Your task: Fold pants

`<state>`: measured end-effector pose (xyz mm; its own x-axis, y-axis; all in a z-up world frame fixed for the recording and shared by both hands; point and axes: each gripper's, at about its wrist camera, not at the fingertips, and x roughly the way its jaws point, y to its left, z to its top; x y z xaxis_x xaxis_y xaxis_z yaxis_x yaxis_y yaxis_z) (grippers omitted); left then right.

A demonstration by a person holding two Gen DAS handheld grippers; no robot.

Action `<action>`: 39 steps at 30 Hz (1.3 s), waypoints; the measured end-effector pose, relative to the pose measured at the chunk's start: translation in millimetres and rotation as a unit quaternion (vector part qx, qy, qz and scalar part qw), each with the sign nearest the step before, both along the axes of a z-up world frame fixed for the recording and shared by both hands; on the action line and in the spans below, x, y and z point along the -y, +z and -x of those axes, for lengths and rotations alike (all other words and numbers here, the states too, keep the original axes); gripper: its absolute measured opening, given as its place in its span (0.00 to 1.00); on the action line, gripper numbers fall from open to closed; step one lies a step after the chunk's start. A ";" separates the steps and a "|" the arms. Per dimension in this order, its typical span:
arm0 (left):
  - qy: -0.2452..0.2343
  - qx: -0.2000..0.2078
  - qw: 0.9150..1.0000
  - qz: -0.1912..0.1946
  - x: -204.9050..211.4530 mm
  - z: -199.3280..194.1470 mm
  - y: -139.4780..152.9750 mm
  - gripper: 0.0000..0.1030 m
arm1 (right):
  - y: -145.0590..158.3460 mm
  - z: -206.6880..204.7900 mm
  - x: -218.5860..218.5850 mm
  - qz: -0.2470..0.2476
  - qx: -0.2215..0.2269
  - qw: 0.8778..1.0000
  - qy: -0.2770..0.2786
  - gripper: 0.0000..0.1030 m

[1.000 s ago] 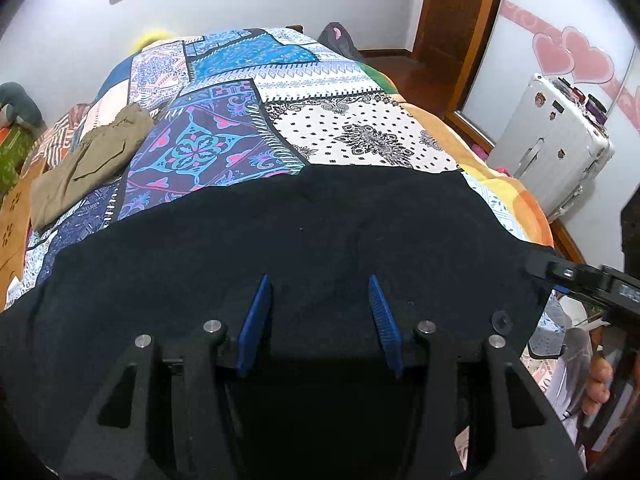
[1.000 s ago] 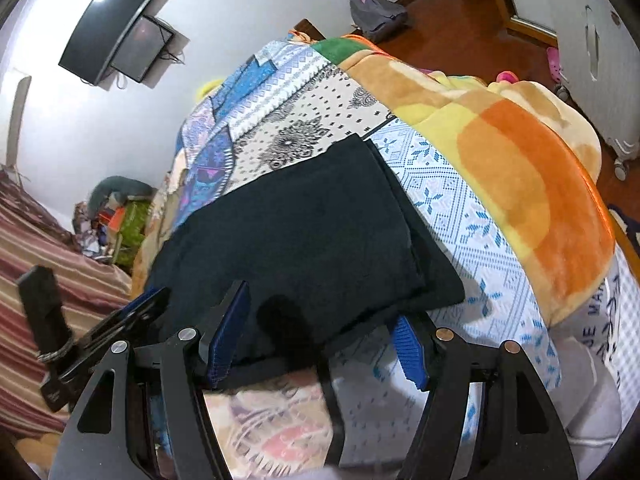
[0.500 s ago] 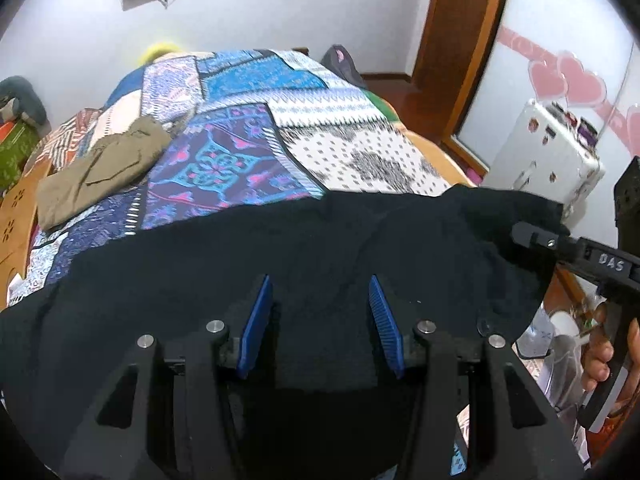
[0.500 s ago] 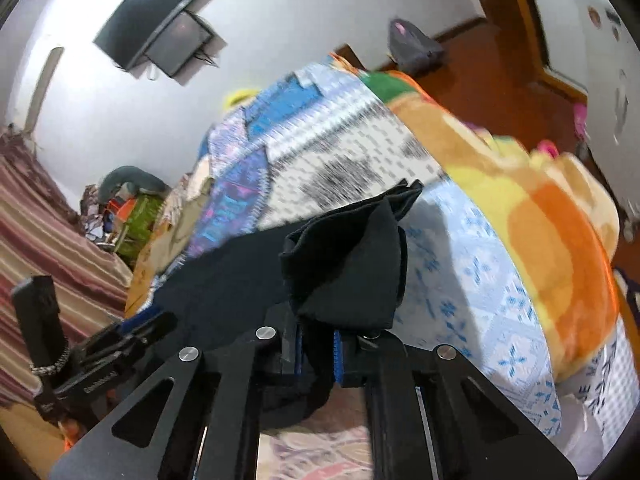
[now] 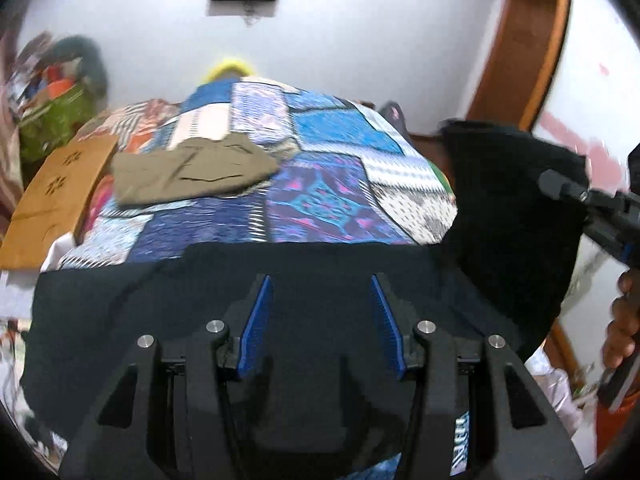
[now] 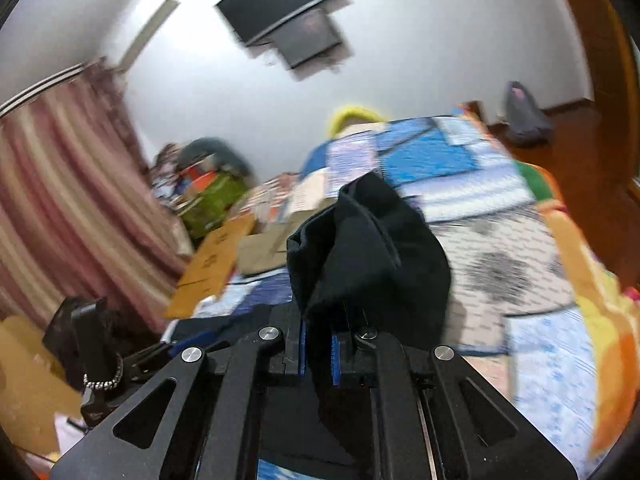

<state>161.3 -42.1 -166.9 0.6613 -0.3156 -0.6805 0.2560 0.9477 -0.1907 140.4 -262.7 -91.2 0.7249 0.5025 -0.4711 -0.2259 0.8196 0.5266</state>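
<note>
The black pants [image 5: 168,304] lie across the near edge of the patchwork bed cover [image 5: 320,184]. My left gripper [image 5: 320,320] is open, its blue pads [image 5: 256,320] hovering over the black cloth with nothing between them. My right gripper [image 6: 318,354] is shut on one end of the black pants [image 6: 372,248] and holds it bunched up above the bed. In the left wrist view that lifted end [image 5: 516,208] hangs at the right from the right gripper [image 5: 568,192].
Folded olive pants [image 5: 192,170] lie further back on the bed, beside a brown cardboard sheet [image 5: 56,196]. A green bag and clutter [image 6: 212,200] sit by the striped curtain [image 6: 60,200]. A TV [image 6: 288,16] hangs on the far wall. A wooden door frame [image 5: 516,44] stands right.
My right gripper closed on the end of the black pants and lifted it up off the bed, toward the left. My left gripper stayed open over the cloth.
</note>
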 end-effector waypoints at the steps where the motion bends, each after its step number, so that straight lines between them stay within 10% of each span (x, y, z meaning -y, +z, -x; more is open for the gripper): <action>1: 0.012 0.002 1.000 0.007 -12.6 2.8 4.0 0.49 | 0.8 -5.0 -16.1 0.002 0.005 1.000 0.018 0.08; 17: 0.113 -0.015 0.994 -0.005 -99.3 32.3 -6.3 0.49 | -116.6 -14.9 -189.4 0.110 -0.118 0.954 0.253 0.12; 30: 0.051 -0.018 0.998 -0.010 -42.2 4.0 -14.1 0.48 | -61.6 -16.4 -116.8 0.139 -0.043 0.970 0.194 0.37; 35: 0.005 -0.049 0.999 -0.022 -9.6 -22.3 -33.8 0.15 | -85.9 -51.4 -95.8 0.183 -0.056 0.968 0.161 0.37; 39: -0.017 -0.095 0.994 -0.043 9.7 -46.0 -61.4 0.14 | -115.2 -76.3 -92.6 0.194 -0.093 0.962 0.167 0.33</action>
<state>207.3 -51.8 -228.3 0.5078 -0.2697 -0.8181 0.2544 0.9543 -0.1567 216.7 -170.1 -206.4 0.4396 0.4525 -0.7759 -0.4420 0.8610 0.2517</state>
